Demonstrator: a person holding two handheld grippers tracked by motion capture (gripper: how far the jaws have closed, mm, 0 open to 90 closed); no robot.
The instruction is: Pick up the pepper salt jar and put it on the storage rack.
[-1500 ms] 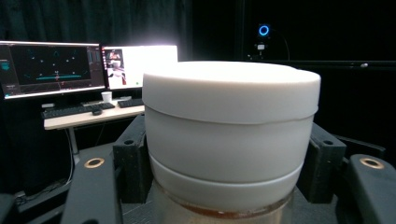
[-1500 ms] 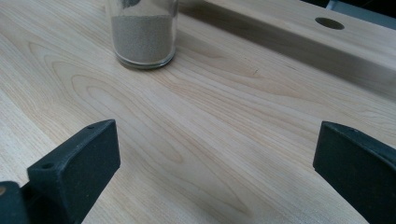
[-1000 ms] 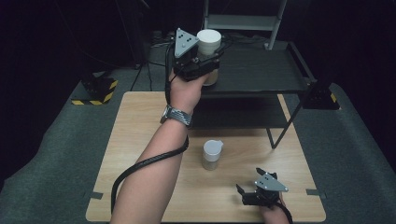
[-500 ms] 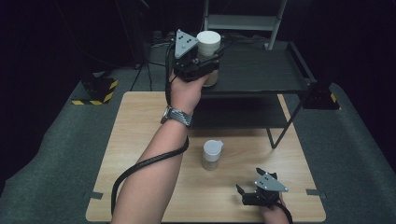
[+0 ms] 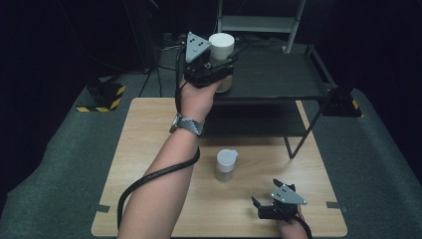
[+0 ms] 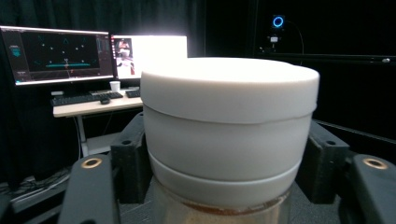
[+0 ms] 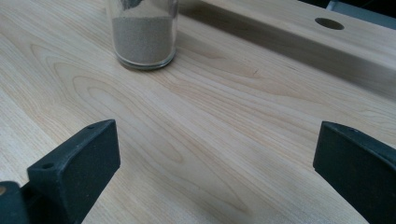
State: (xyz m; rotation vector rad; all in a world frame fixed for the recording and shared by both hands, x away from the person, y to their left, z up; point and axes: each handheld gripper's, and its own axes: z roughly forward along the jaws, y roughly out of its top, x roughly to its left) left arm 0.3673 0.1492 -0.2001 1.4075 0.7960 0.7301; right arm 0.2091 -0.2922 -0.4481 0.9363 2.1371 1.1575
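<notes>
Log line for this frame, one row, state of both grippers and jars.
left gripper: jaws just opening, around white-lidded jar at shelf | right gripper: open, empty, on table | second jar: upright mid-table

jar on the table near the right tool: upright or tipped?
Upright. The clear glass jar with a white cap stands on its base on the light wooden table; the brown powder inside lies level in the right gripper view.

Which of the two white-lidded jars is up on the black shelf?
The jar between the left gripper jaws; the other jar stands alone on the wooden table.
</notes>
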